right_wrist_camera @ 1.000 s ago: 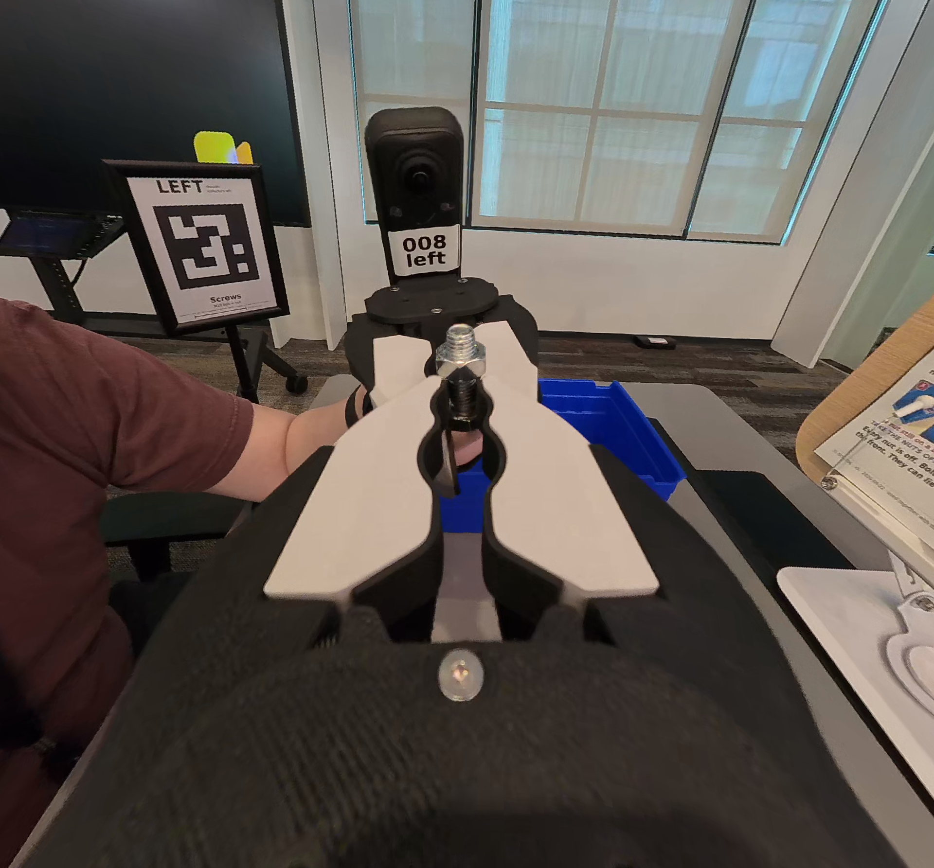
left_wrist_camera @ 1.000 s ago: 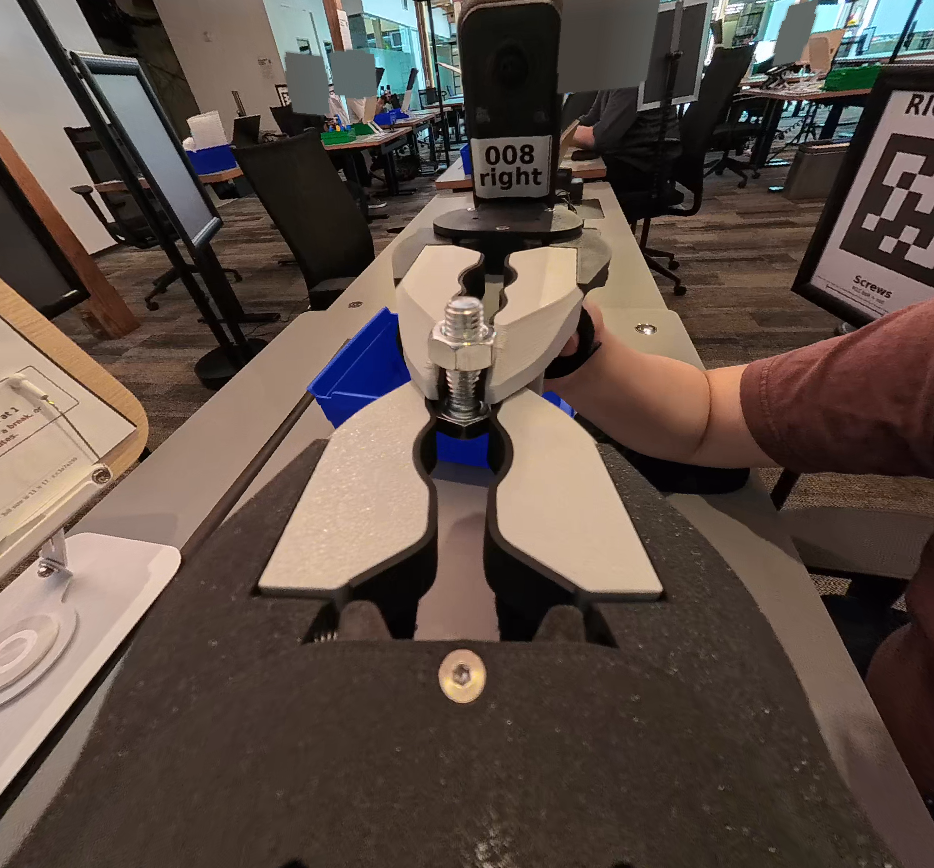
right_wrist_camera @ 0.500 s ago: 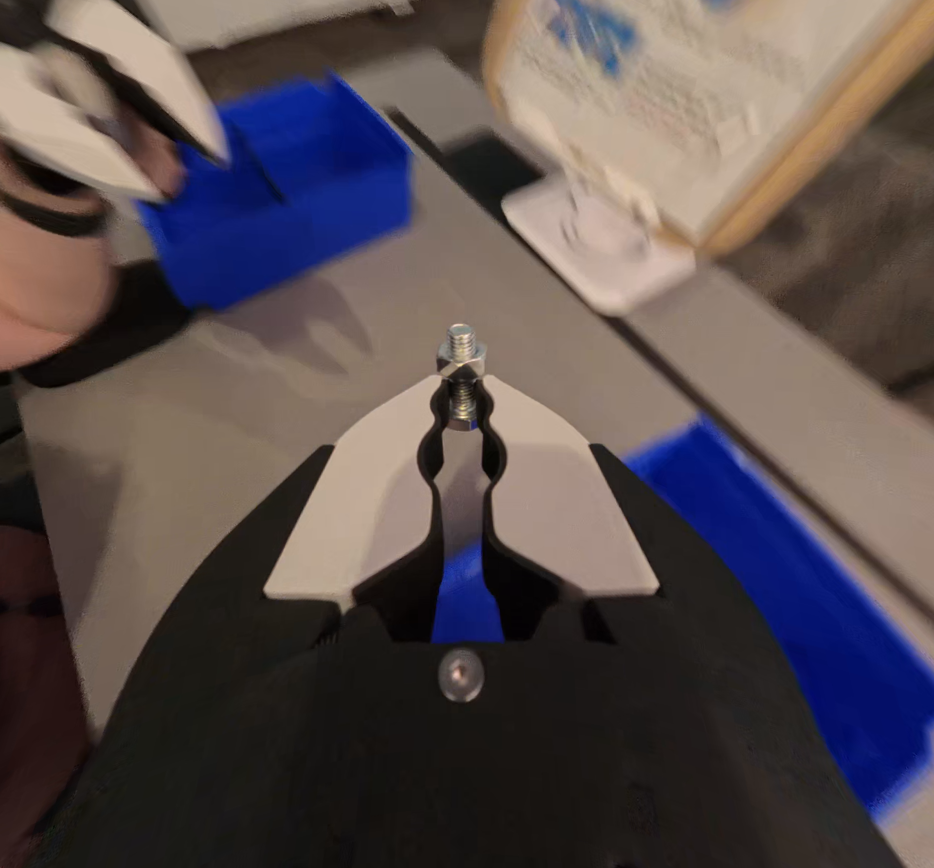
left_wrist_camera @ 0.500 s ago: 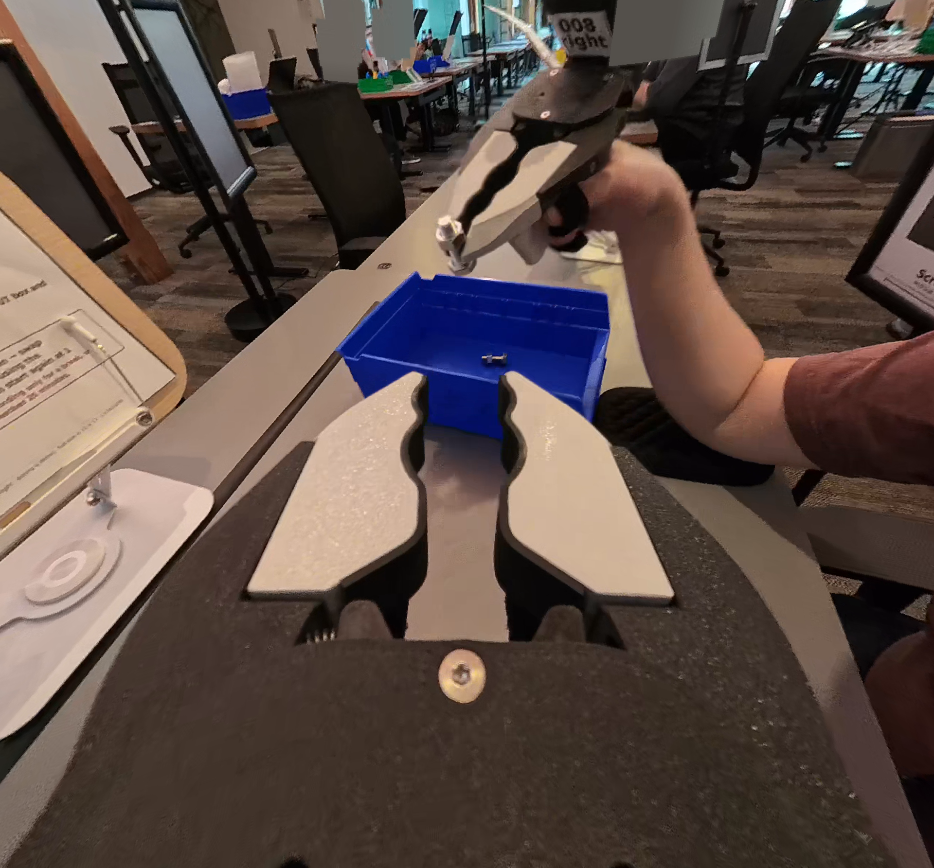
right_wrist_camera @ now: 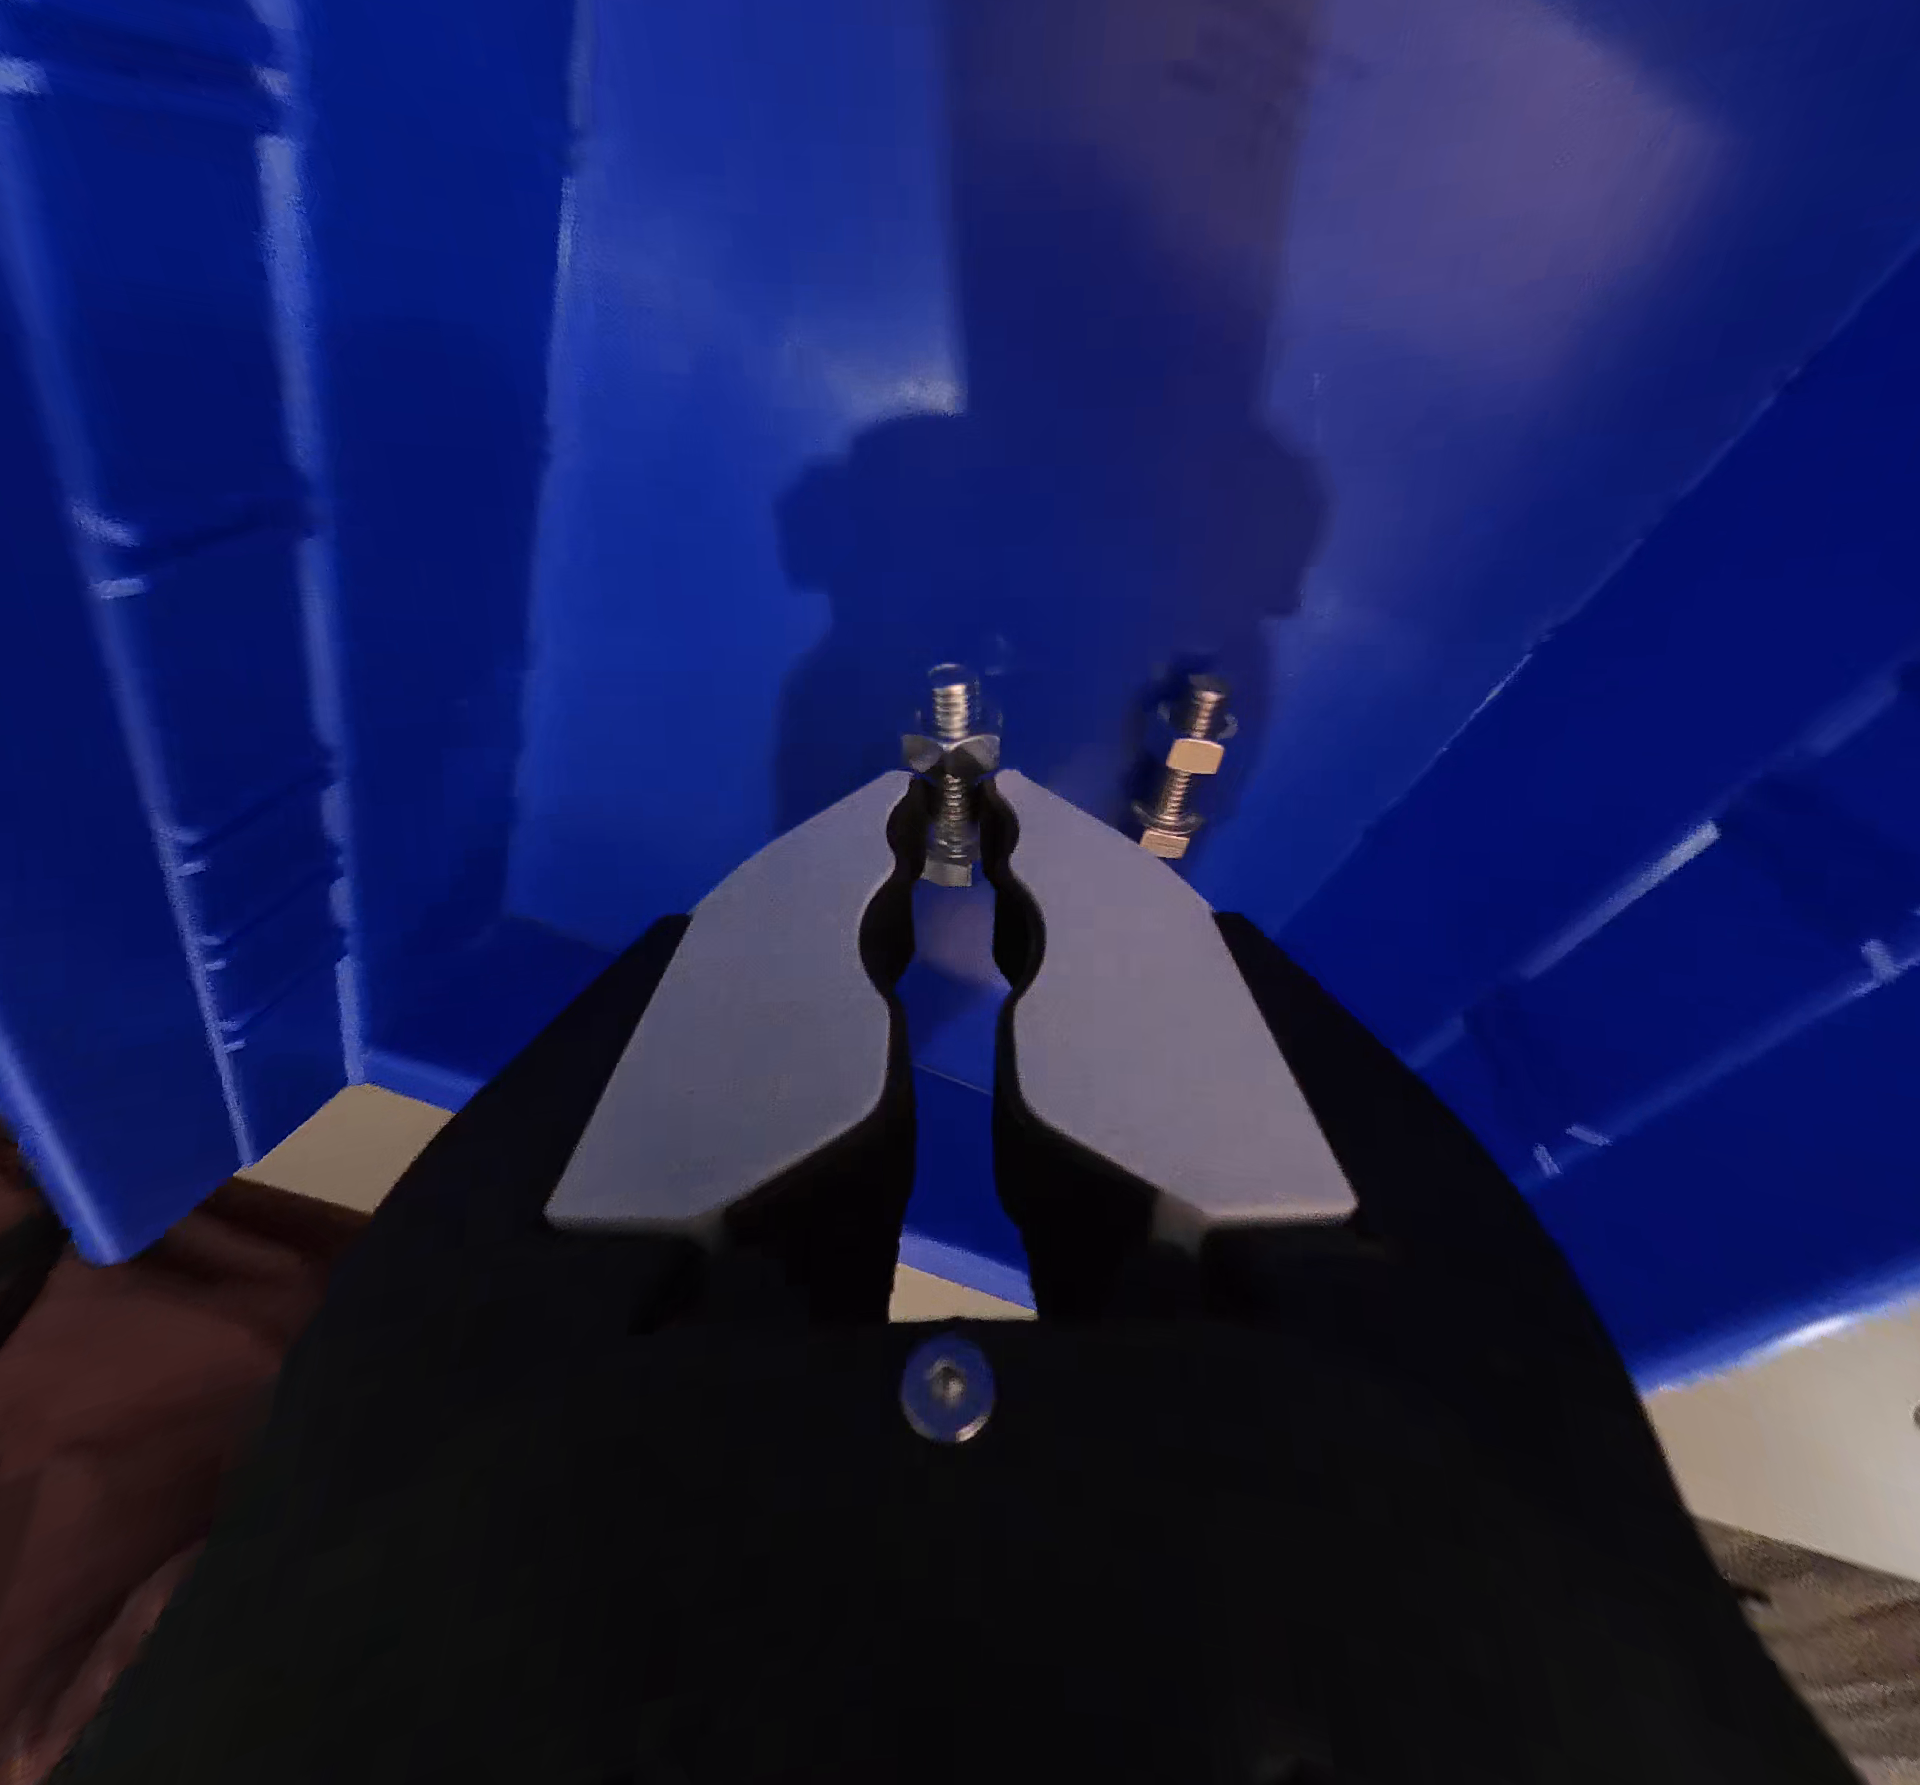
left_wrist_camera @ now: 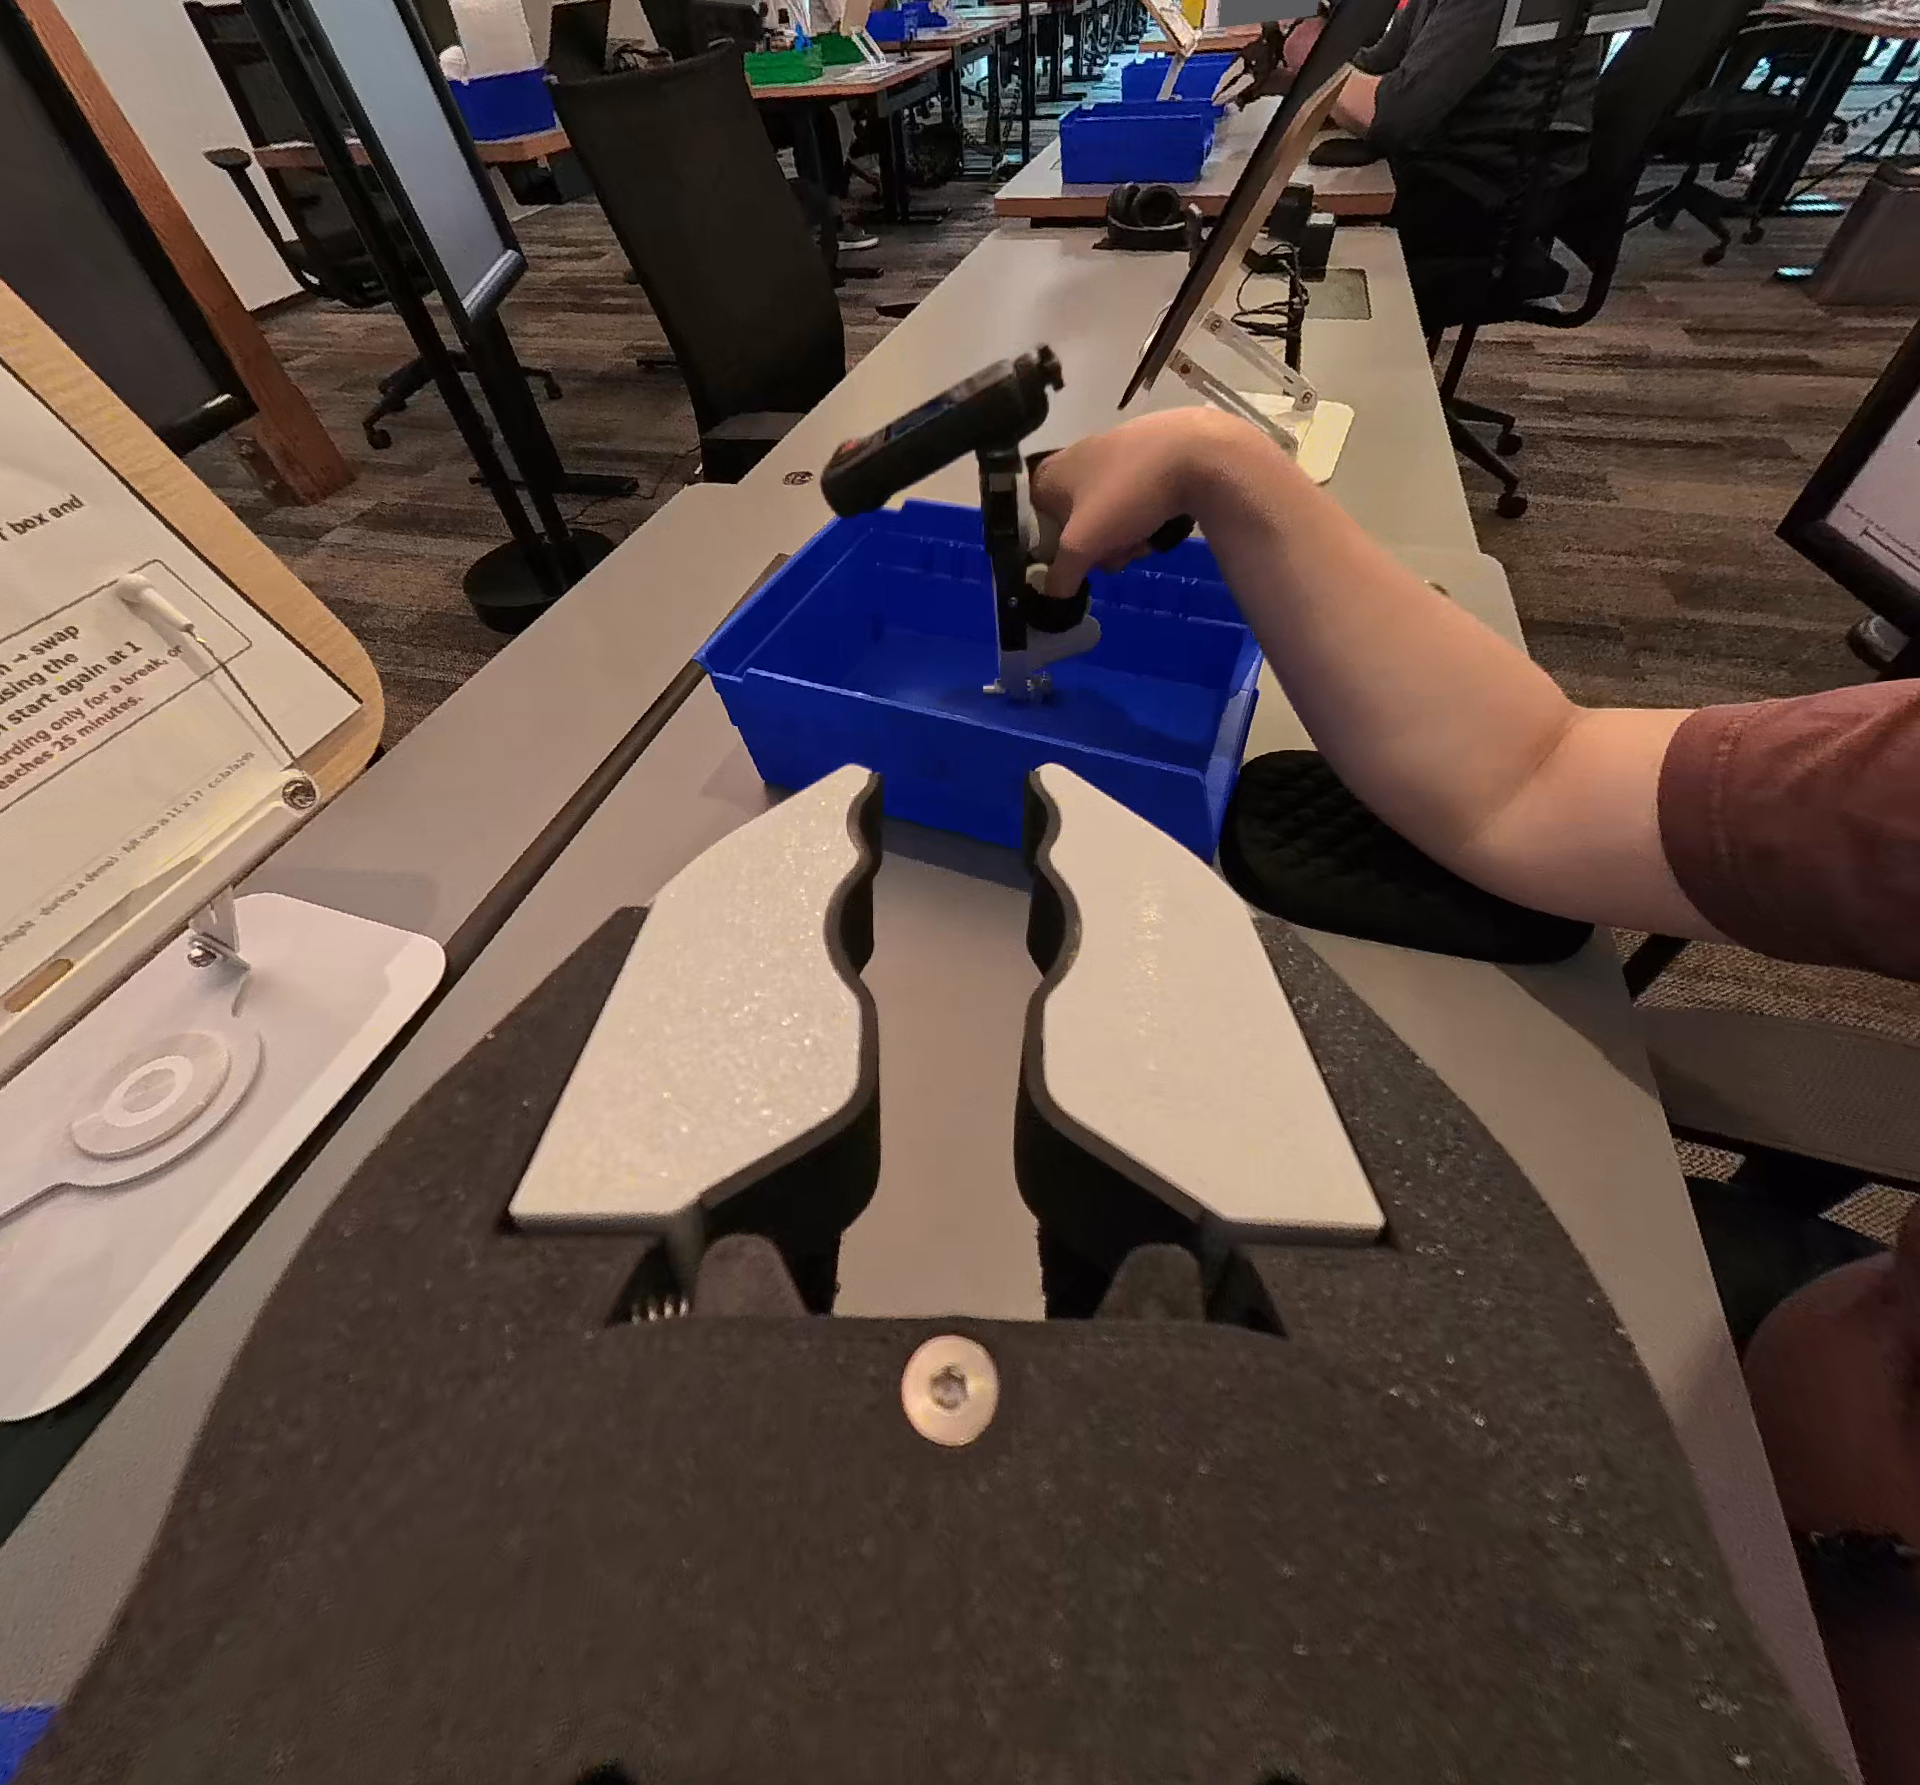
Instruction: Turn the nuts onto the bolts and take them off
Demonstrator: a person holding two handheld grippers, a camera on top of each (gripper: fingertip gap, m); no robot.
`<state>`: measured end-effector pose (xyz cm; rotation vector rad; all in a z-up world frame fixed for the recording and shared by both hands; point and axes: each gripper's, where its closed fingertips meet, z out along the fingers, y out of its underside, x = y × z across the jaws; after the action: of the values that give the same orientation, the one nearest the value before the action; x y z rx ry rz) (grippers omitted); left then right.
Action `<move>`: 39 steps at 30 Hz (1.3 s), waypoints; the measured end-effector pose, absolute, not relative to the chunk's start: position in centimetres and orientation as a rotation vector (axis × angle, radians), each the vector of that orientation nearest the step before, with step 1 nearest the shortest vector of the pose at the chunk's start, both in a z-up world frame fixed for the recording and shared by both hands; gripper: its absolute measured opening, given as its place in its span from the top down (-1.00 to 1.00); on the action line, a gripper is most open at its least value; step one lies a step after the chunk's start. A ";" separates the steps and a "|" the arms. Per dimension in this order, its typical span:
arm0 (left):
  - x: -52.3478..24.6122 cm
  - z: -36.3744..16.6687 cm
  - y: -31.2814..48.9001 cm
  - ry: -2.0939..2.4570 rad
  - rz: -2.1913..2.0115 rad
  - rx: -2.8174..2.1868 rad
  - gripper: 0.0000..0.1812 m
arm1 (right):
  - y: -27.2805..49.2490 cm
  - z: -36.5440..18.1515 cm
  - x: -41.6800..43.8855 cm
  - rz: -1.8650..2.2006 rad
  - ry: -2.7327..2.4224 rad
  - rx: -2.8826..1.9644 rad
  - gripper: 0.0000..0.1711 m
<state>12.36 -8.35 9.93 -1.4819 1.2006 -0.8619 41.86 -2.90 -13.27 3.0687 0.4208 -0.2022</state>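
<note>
My right gripper [right_wrist_camera: 951,779] is shut on a silver bolt [right_wrist_camera: 950,712] with a hex nut [right_wrist_camera: 951,750] threaded on it. It points down into the blue bin [right_wrist_camera: 727,281], the bolt's tip close to the bin floor. A second bolt with a nut [right_wrist_camera: 1184,769] lies on the bin floor just to the right. In the left wrist view the right gripper [left_wrist_camera: 1023,675] stands nose-down inside the bin [left_wrist_camera: 935,738], held by a hand. My left gripper [left_wrist_camera: 954,790] is open and empty, just short of the bin's near wall.
The person's forearm [left_wrist_camera: 1403,696] reaches over a black pad [left_wrist_camera: 1351,862] to the right of the bin. An instruction board on a white stand [left_wrist_camera: 208,1060] is at the left. A second tilted board on a stand [left_wrist_camera: 1247,208] is beyond the bin on the grey table [left_wrist_camera: 623,800]. Left tips to right tips: about 40 centimetres.
Both grippers held the bolt and nut together a second ago. My left gripper let go, opened and drew back. My right gripper swung the bolt with its nut down into the blue bin.
</note>
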 end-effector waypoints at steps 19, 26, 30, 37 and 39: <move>11.7 10.4 -8.3 1.192 -0.858 -1.480 0.73 | -2.9 -14.9 44.1 -0.103 0.289 3.026 0.69; 8.7 11.9 -7.4 1.153 -0.768 -1.479 0.73 | -1.3 -6.7 41.9 -0.077 0.437 3.373 0.68; 3.6 11.3 -4.3 1.073 -0.495 -1.631 0.78 | -0.4 -0.5 39.3 -0.139 0.647 3.644 0.68; -8.8 4.5 -0.9 0.888 -0.135 -2.186 0.79 | 0.2 7.2 33.6 -0.391 1.071 3.928 0.69; -11.3 1.8 -0.7 0.818 -0.126 -2.362 0.78 | -0.1 7.3 32.5 -0.420 1.152 3.900 0.69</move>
<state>-11.25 -0.73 1.85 -2.3616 0.8184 -0.1256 32.51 -0.09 7.30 3.8998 1.1520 -0.4197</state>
